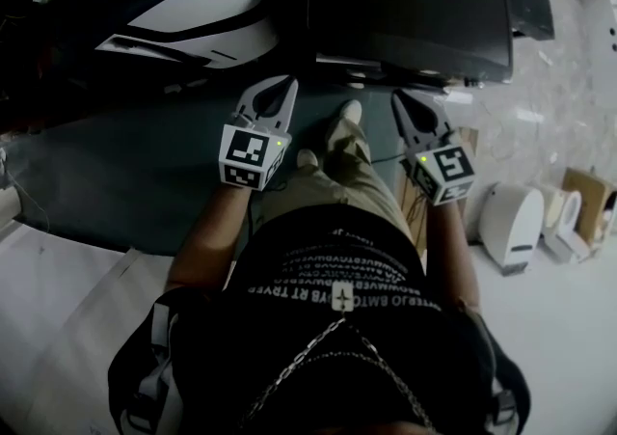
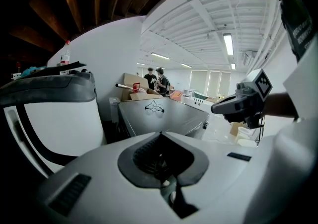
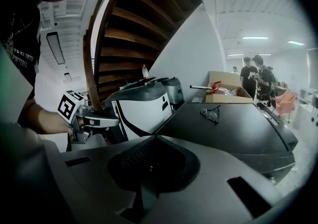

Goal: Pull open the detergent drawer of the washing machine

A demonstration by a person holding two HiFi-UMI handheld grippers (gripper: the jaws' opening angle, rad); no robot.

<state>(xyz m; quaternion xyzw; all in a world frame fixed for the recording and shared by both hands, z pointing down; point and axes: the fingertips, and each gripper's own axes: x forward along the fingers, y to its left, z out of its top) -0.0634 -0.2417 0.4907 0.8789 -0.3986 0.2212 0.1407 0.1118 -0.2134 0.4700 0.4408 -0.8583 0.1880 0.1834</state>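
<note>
Far to the left of the left fingers stands a white and black machine [image 2: 59,118]. A clear bottle [image 2: 65,53] with a red label stands on top of it. The words on the label are too small for us to read.

The left gripper [image 1: 281,88] has its fingers shut tight together, and there is nothing between them. Its cube has black and white squares but no words.

The washing machine [image 2: 164,116] is ahead of both sets of fingertips, and neither gripper is touching it. It has a flat dark top. A pair of glasses [image 2: 154,106] lies on that top, past the fingertips. We cannot pick out the detergent drawer in any view.

Behind the washing machine, far past the fingers, is an open cardboard box [image 2: 144,96]. A red thing and a thin grey stick show at its top. We cannot tell what they are. Two people [image 2: 156,79] stand behind the box.

Below the grippers we see the person's black shirt [image 1: 328,269]. It has rows of white letters, but they are upside down and blurry, so we cannot read them.

The right gripper [image 1: 400,100] also has its fingers shut with nothing between them. To the right of the right fingers, a brown box [image 1: 588,197] sits on the floor. We cannot see what is inside it.
</note>
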